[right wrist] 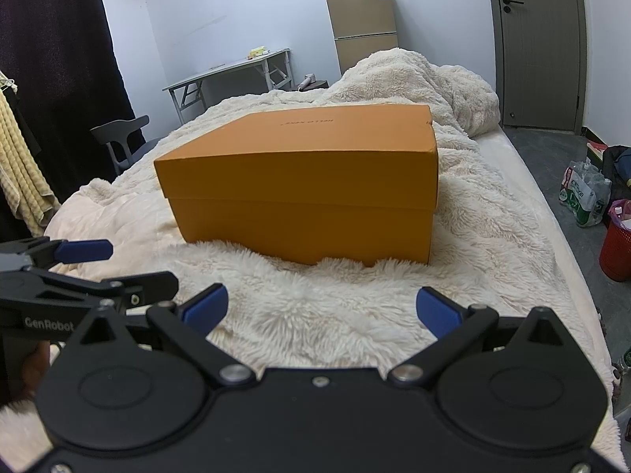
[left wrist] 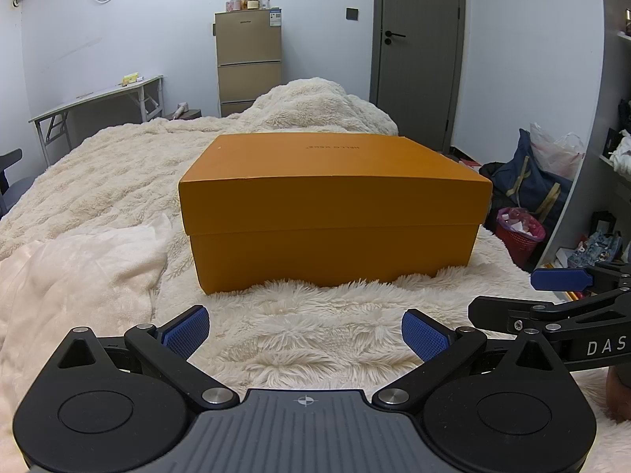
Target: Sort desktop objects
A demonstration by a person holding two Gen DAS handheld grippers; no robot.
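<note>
Bed covered by a cream fluffy blanket (left wrist: pixel 315 315), bunched into a heap at the far end. A pale pink cloth (left wrist: pixel 79 268) lies on its left side. Against the far wall: a tan fridge (left wrist: pixel 248 59) with jars and packets on top, and a grey folding table (left wrist: pixel 98 98) bearing a small yellow item. Grey door (left wrist: pixel 418 47), closed, with black handle. On the floor to the right: a red basket (right wrist: pixel 615 248), a dark blue bag (left wrist: pixel 528 181), a wrapped pack of bottles (right wrist: pixel 583 193). Grey chair (right wrist: pixel 122 134) and dark curtain (right wrist: pixel 51 59) at left.
</note>
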